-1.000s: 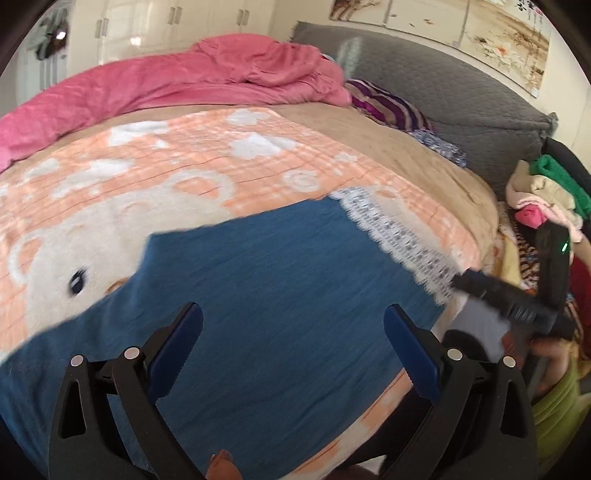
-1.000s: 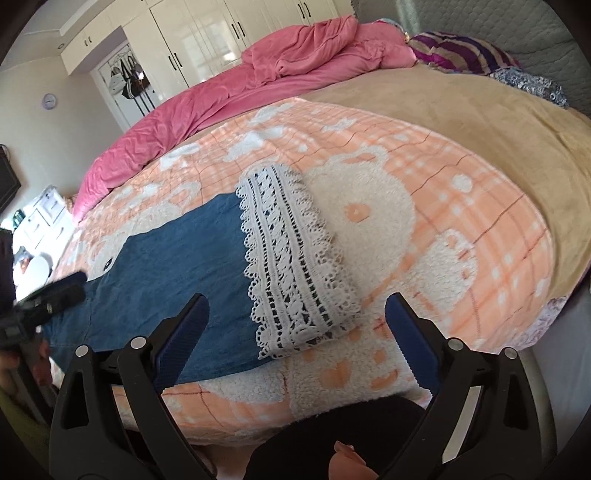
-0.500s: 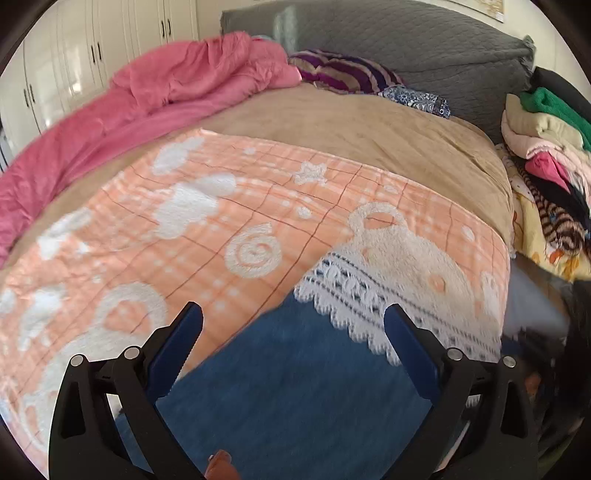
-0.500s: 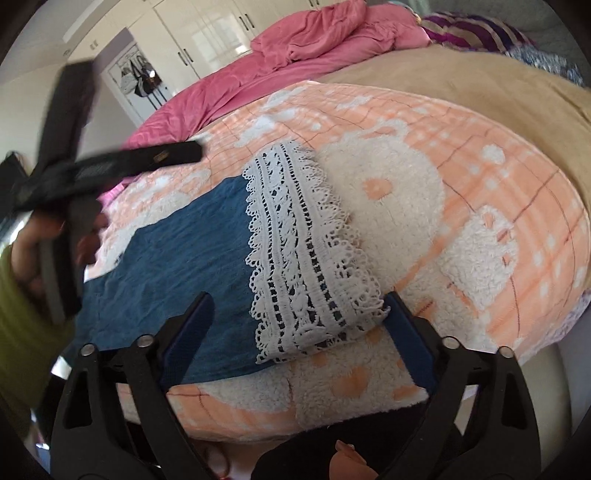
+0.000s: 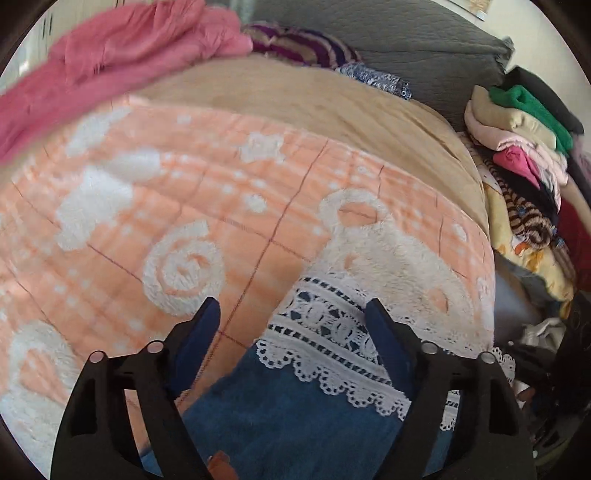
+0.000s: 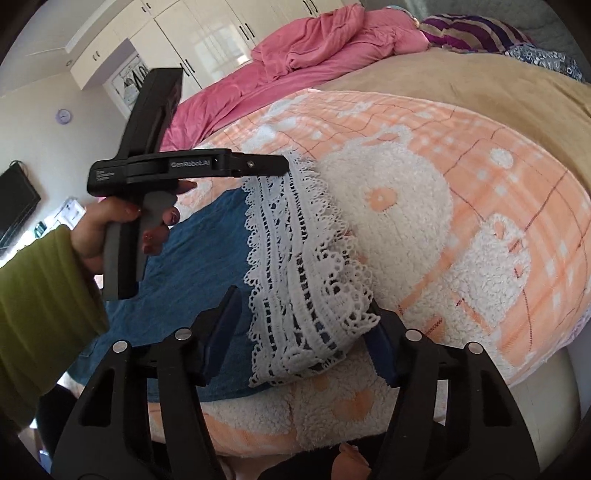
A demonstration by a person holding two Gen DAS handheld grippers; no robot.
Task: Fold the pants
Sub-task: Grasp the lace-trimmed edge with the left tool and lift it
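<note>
Blue denim pants (image 6: pixel 195 254) with a white lace cuff (image 6: pixel 303 273) lie flat on an orange and white blanket (image 6: pixel 461 177) on the bed. My left gripper (image 5: pixel 291 325) is open, its jaws straddling the far corner of the lace cuff (image 5: pixel 332 332); it also shows in the right wrist view (image 6: pixel 284 164), reaching over that corner. My right gripper (image 6: pixel 303 325) is open, its jaws on either side of the near corner of the cuff. The blue pads stand apart from the cloth on both.
A pink quilt (image 6: pixel 314 44) lies bunched at the far side of the bed, with a striped pillow (image 5: pixel 306 44) and grey headboard (image 5: pixel 424 48). A pile of folded clothes (image 5: pixel 524 147) stands to the right of the bed. White wardrobes (image 6: pixel 207 33) line the far wall.
My left gripper has swung from the waist end along the pants to the lace cuff. My right gripper has moved forward and down to the cuff. Both jaws have narrowed a little.
</note>
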